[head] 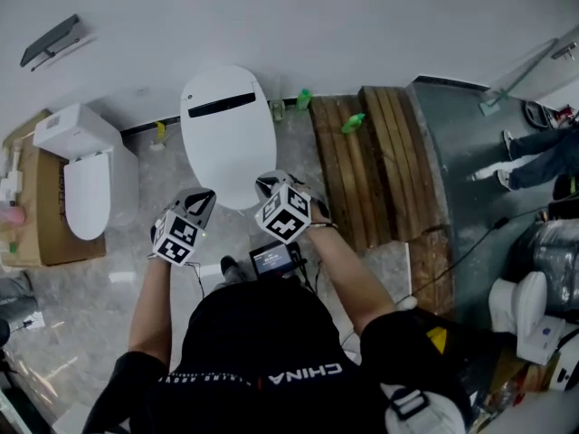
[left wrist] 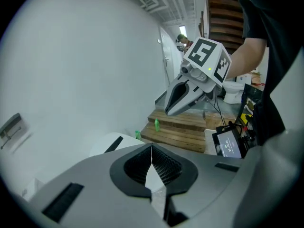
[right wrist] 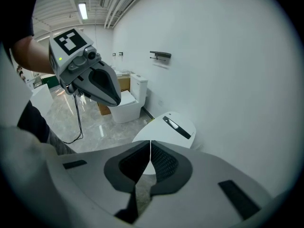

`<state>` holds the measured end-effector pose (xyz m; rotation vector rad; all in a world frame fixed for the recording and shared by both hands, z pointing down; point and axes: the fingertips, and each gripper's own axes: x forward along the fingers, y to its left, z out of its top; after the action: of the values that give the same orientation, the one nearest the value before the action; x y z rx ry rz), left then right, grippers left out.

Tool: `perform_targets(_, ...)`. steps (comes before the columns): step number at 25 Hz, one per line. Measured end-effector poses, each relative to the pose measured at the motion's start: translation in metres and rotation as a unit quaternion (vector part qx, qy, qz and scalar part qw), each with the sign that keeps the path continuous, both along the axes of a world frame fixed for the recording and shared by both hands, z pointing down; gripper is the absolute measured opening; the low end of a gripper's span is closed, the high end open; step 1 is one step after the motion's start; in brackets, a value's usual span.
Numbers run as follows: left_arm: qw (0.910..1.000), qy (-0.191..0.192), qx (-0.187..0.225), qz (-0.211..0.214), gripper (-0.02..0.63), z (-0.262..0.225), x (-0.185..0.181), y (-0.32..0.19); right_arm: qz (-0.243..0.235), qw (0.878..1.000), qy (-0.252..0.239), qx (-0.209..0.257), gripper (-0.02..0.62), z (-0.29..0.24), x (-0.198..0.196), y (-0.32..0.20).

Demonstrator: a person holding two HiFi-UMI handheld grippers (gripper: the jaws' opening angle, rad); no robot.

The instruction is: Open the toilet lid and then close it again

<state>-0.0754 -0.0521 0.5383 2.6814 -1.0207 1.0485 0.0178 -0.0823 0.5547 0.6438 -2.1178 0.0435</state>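
The white toilet [head: 228, 138] stands against the wall with its lid down and a black slot near the back. It shows again as the toilet lid [left wrist: 110, 145] and, from the right gripper view, as the lid [right wrist: 179, 125]. My left gripper [head: 206, 195] hovers at the lid's near left edge, shut and empty, jaws together [left wrist: 152, 148]. To its right, my right gripper [head: 265, 185] hangs over the lid's front rim, also shut with nothing in it [right wrist: 150, 144]. Neither visibly touches the lid.
A second toilet [head: 86, 174] stands to the left by a cardboard box [head: 27, 211]. To the right lie a wooden pallet [head: 380, 165] and green bottles [head: 304, 99]. A small screen device [head: 271, 259] hangs at my chest. A person's legs [head: 543, 152] are at far right.
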Motion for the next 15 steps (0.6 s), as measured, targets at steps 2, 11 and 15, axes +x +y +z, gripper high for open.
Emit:
perform_targets(2,0.9994,0.028,-0.017,0.002,0.011,0.01,0.006,-0.001,-0.001,1.0,-0.007,-0.016,0.015,0.016,0.0,-0.004)
perform_targets(11,0.9944,0.02,-0.099,0.03,0.061,0.147,0.024,0.013,-0.021,0.993,0.003,-0.117,0.017,0.15,0.004,0.007)
perform_targets(15,0.9936,-0.04,-0.093,0.049,0.176,0.228,0.02,0.002,-0.038,0.992,-0.002,-0.124,0.113,0.211,-0.004,-0.002)
